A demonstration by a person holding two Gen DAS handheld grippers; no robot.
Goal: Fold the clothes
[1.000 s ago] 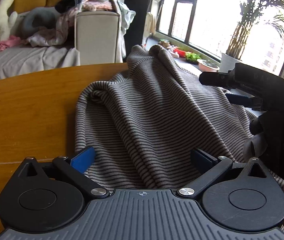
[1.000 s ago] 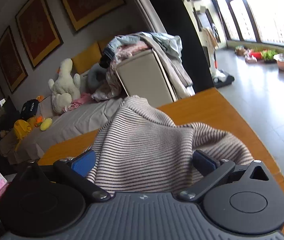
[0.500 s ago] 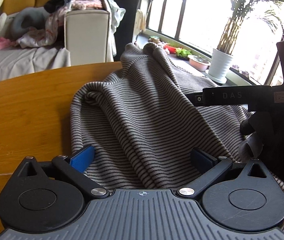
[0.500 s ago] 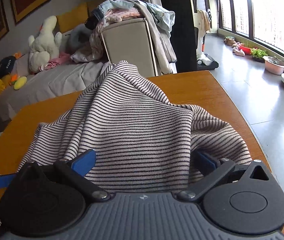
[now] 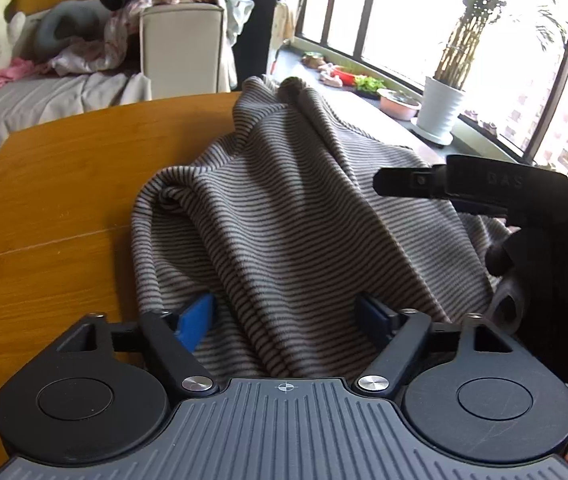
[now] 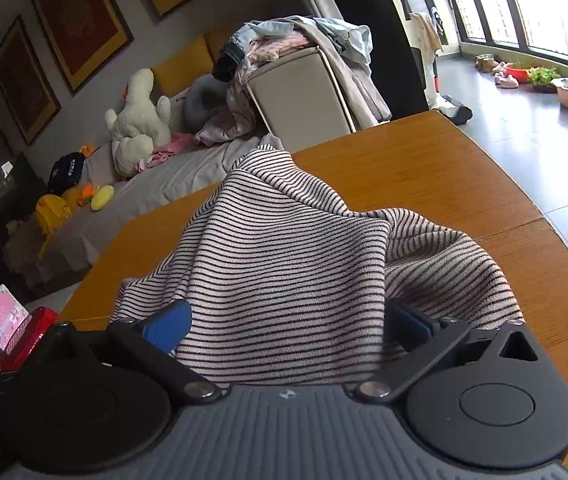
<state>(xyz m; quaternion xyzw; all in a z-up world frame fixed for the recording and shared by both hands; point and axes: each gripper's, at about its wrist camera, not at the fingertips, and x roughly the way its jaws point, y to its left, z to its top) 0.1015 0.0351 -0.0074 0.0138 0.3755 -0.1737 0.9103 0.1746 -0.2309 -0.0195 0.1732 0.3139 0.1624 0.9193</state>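
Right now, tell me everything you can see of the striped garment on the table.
The striped garment is a soft knit, pale grey-beige with thin dark horizontal stripes. It lies bunched and creased on the wooden table, its far part raised into a peak with deep folds running toward the near edge. Its near edge runs between the spread blue fingers of both the left gripper and the right gripper. No sleeve or collar is clearly distinguishable.

Daylight from blown-out windows [image 5: 435, 20] at right, left wrist view backlit w/ dim fg, soft shadows in striped cloth [image 5: 284, 208] folds, strong fisheye bending at edges, focus sharp.
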